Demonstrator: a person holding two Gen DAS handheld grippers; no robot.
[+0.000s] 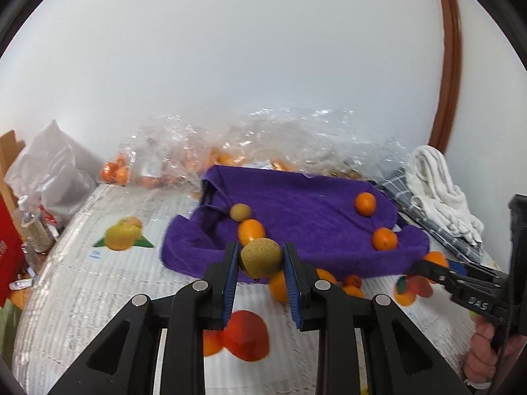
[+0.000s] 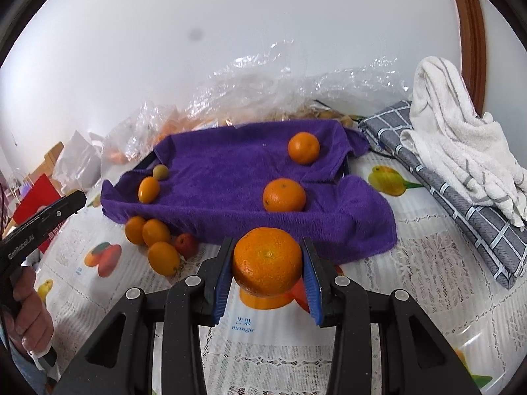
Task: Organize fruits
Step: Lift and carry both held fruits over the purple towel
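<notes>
The left gripper (image 1: 260, 258) has its jaws closed on a greenish-brown round fruit (image 1: 260, 256), the blue pads pressing both flanks; the fruit is held clear above the near edge of the purple towel (image 1: 296, 217); the right gripper (image 2: 267, 265) has its jaws clamped on a large orange (image 2: 267, 261), held above the counter (image 2: 428, 263) just in front of the towel's near edge.

The towel is draped over a shallow dark tray, of which only edges show; on it, in the right wrist view, lie two oranges (image 2: 303, 147) (image 2: 284, 195) toward the right side, and a small oval orange fruit (image 2: 149, 190) touching a small greenish fruit (image 2: 160, 171) at the left edge; on the counter, just beside the towel's left near corner, sit three small orange fruits (image 2: 154, 232) in a cluster with a small red fruit (image 2: 186, 244) against them.

The counter carries a white lace-pattern cover printed with fruit pictures; behind the towel lie crumpled clear plastic bags (image 2: 263, 79) holding more orange fruit; at the right, a white towel (image 2: 461, 151) rests on a folded grey checked cloth (image 2: 461, 204); a person's hand (image 2: 31, 312) grips the left gripper's handle.
</notes>
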